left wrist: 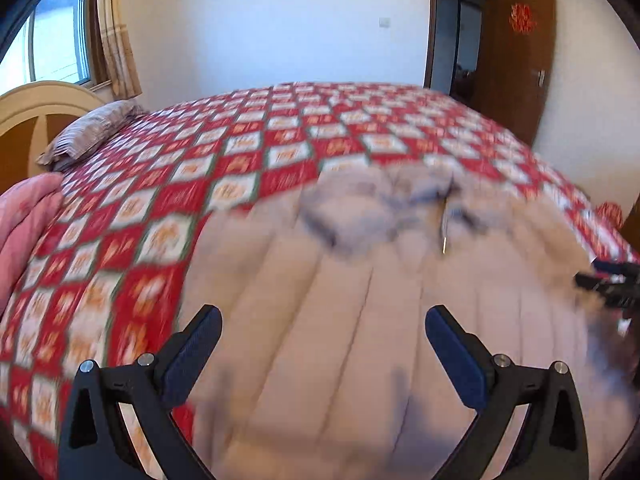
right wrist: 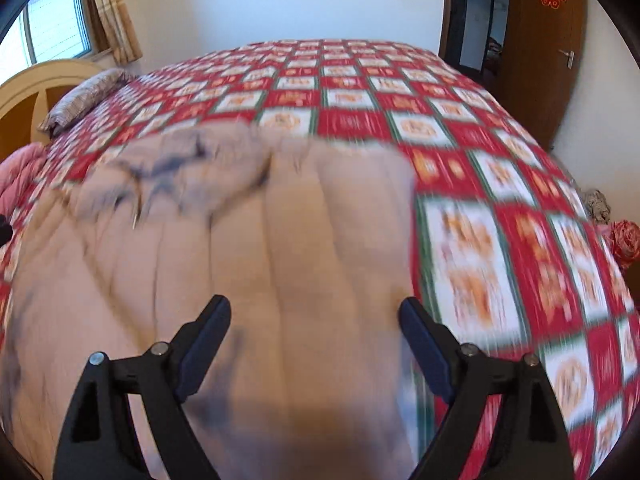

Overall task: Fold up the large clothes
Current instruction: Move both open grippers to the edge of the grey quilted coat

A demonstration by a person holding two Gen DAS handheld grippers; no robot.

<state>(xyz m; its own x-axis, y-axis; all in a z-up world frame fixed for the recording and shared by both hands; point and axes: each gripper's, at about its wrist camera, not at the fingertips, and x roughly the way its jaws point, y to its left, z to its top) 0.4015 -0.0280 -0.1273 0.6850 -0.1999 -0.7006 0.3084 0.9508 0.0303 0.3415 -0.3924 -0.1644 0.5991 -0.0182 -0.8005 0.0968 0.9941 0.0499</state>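
Observation:
A large pale beige quilted jacket (left wrist: 360,320) lies spread on the bed, its grey collar and zipper pull (left wrist: 444,236) at the far end. My left gripper (left wrist: 322,320) is open and empty above the jacket's left part. The jacket also shows in the right wrist view (right wrist: 280,260). My right gripper (right wrist: 314,312) is open and empty above its right part, near its right edge. Part of the right gripper (left wrist: 608,284) shows at the right edge of the left wrist view. Both views are motion-blurred.
The bed has a red and white checked cover (left wrist: 280,136) (right wrist: 480,200). A pillow (left wrist: 92,132) and wooden headboard (left wrist: 36,108) lie at the left, pink bedding (left wrist: 24,220) nearer. A window (right wrist: 56,20) and open brown door (right wrist: 548,52) stand behind.

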